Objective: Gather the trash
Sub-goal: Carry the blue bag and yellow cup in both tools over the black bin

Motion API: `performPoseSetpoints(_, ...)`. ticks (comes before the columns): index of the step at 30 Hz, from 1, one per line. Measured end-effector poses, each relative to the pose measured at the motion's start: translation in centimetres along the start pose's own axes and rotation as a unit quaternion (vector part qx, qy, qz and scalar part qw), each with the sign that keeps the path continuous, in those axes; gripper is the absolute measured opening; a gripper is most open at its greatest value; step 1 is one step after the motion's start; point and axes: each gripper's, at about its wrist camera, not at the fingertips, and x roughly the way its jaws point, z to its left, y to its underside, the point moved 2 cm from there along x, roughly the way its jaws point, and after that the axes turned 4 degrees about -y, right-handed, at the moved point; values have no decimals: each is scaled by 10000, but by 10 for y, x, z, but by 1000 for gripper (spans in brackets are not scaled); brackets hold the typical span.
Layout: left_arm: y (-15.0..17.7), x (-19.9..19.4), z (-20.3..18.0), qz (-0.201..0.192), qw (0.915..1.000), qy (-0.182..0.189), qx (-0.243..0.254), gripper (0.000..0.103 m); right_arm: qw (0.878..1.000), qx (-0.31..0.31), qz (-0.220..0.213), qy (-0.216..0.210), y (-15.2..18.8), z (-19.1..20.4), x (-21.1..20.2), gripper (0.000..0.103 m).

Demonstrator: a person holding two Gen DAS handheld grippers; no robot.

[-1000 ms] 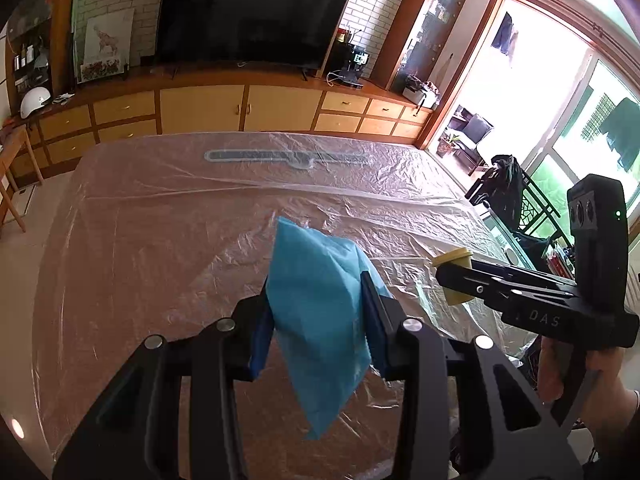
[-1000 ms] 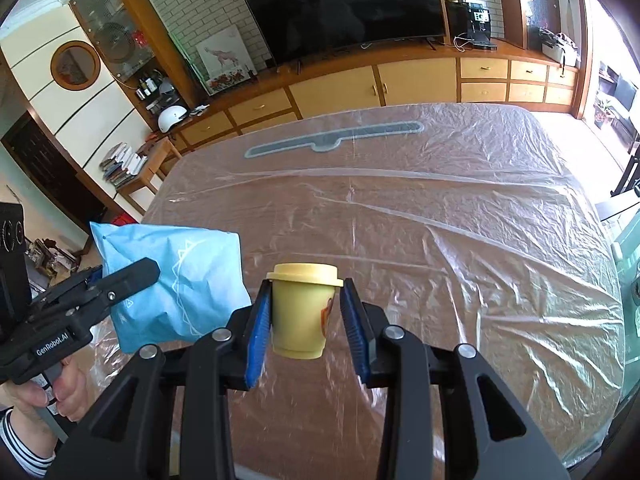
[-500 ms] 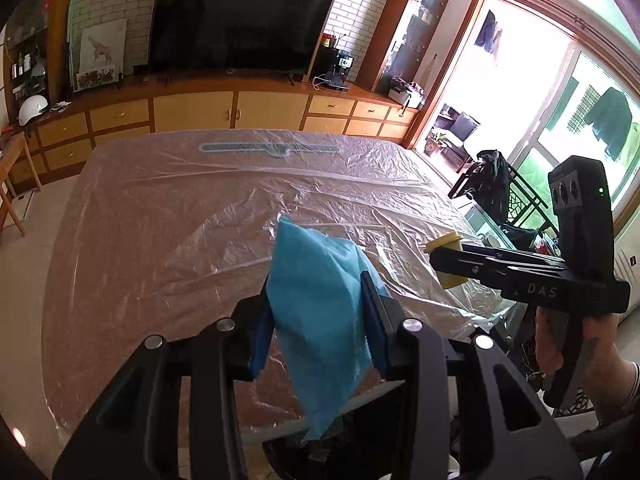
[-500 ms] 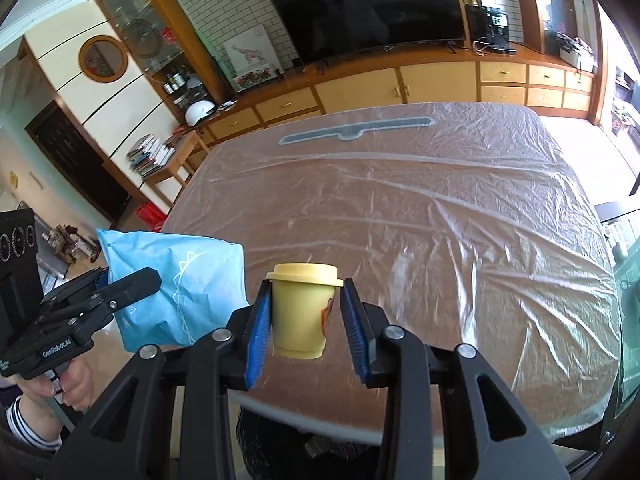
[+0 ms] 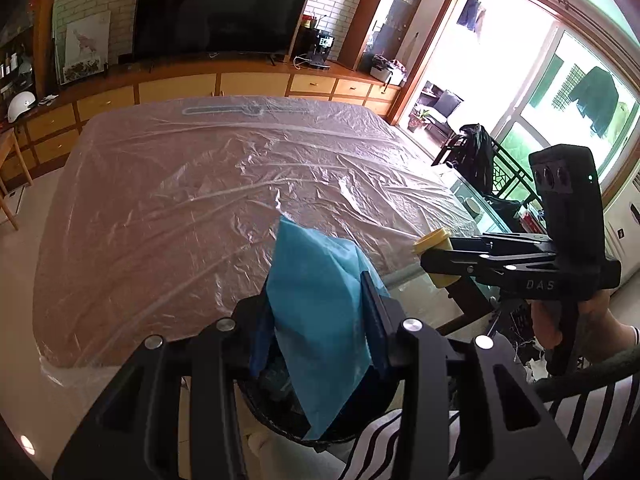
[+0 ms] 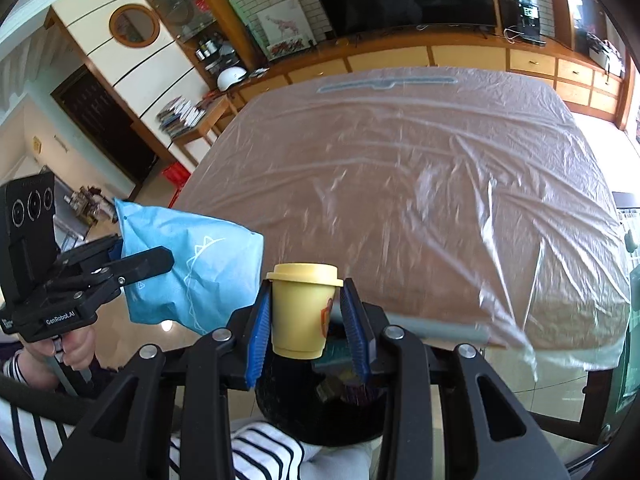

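The black bin shows only as a dark rim in the left wrist view, most of it hidden behind the blue bag and the left hand-held gripper, and what lies inside is too dark to tell. In the right wrist view the print on the yellow cup is half hidden by a blue pad, and the tabletop under its plastic sheet is smeared by blur
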Motion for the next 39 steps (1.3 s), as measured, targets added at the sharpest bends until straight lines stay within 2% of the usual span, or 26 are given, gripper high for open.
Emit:
performPoseSetpoints(9,36,3,-27,304,9992,19,254,41,9993,-51,357,-63,41,5,4,34)
performPoseSetpoints(17,63,23,-36,628,9964,-219,521,41,9980,101,622,28,66,-5,19,34)
performPoseSetpoints(29,87,62,-33,1069,9907,-527,653,41,9957,122,901,154,74,-19,48,34)
performPoseSetpoints(39,94,91,-26,1298,9868,-690,676,41,9934,-251,1100,219,70,-23,70,34)
